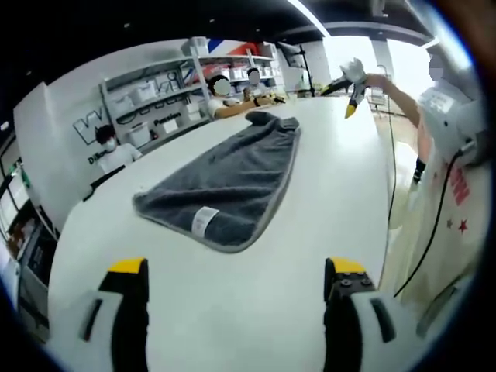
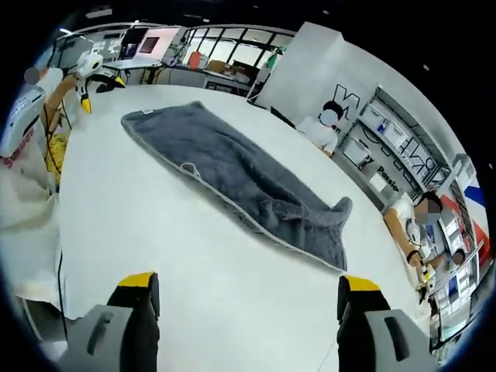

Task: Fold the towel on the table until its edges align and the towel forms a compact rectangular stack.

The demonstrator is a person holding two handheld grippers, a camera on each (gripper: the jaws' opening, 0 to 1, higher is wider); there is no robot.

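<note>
My black fingers (image 1: 129, 302) are yellow-tipped. The dark grey terry towel (image 1: 230, 179) has paler grey edging and a white tag, on the plain white bench (image 1: 325, 201).

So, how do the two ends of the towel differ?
The label end lies flat; the other end is rumpled. The label end carries a white label; on the other end I see none. Both are grey with a pale hem and lie on the table.

one grey terry towel with pale edging (image 1: 232, 174) lies on one white table (image 1: 325, 225). one white sewn label (image 1: 204, 221) sits on the towel. two yellow-tipped black grippers: left gripper (image 1: 236, 271), right gripper (image 2: 248, 287). three seated people at the shelving.
</note>
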